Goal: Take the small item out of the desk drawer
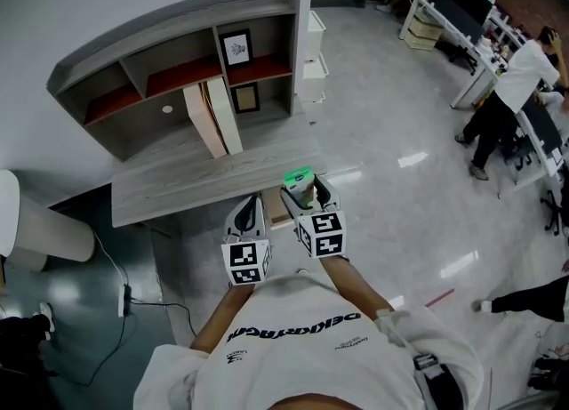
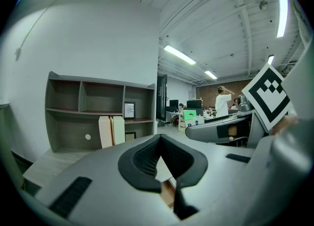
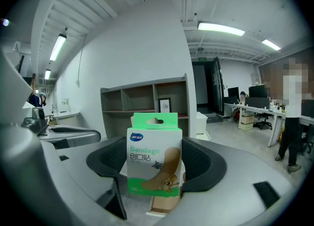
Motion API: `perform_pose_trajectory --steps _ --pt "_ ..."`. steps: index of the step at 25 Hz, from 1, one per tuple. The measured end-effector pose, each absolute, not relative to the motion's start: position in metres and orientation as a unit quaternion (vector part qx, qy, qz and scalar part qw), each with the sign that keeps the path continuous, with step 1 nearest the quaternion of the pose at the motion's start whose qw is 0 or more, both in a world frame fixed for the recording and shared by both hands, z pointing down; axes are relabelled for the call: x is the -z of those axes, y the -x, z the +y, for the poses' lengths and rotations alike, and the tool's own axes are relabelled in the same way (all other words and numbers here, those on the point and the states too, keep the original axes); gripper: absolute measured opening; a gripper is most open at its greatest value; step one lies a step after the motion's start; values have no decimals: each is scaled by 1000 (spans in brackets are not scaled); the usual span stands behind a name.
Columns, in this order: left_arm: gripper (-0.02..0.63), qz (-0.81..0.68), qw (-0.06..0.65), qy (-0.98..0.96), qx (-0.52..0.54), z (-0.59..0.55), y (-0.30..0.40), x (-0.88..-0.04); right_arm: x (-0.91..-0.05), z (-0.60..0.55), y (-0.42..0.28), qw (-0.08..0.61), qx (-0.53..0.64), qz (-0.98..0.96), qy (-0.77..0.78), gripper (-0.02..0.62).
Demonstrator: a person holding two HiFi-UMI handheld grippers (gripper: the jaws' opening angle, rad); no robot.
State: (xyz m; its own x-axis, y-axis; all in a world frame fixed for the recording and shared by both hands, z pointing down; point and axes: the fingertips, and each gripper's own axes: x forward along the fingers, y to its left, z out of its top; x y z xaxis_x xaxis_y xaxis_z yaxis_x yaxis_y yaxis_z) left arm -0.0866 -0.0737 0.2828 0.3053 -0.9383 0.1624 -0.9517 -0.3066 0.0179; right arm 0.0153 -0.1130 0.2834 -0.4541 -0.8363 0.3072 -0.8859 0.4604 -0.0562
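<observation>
- A grey wooden worktop (image 1: 191, 179) stands against a white wall, with a grey shelf unit (image 1: 107, 75) sitting on top of it.
- The shelf unit has open boxes with dark red bottoms. A small picture frame (image 1: 236, 47) stands in one of them.
- Two tall cream folders (image 1: 213, 119) stand upright on the worktop, in front of the shelves.
- The floor (image 1: 391, 177) is pale, smooth and shiny. A thin black cable (image 1: 133, 297) lies on it off to the left.
- Far to the right a person (image 1: 520, 75) in a white top stands next to long office desks (image 1: 449, 12) with screens on them.
- Nothing stands between the two claws and the worktop. Both claws are held side by side, just in front of its front edge.
- The right claw (image 1: 304, 188) is clenched on the bandage box (image 3: 154, 159). Its two dark, ribbed pads press on the box's sides.
- The bandage box is small and flat and made of card. It is green at the top and white lower down, with a hang hole, a blue logo, the word "Bandage" and a drawn tan plaster.
- The box stands upright in the claw, up in the air, near the worktop's edge.
- A light brown flat part (image 3: 164, 204) shows just below the box. I cannot tell what it is.
- The left claw (image 2: 159, 159) is clenched with nothing in it. Its grey shell is smooth.
</observation>
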Motion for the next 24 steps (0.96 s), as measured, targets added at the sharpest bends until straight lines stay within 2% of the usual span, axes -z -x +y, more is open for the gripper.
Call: perform_pose_trajectory --steps 24 --pt "15 -590 45 -804 -61 -80 81 -283 -277 -115 -24 98 -92 -849 -512 357"
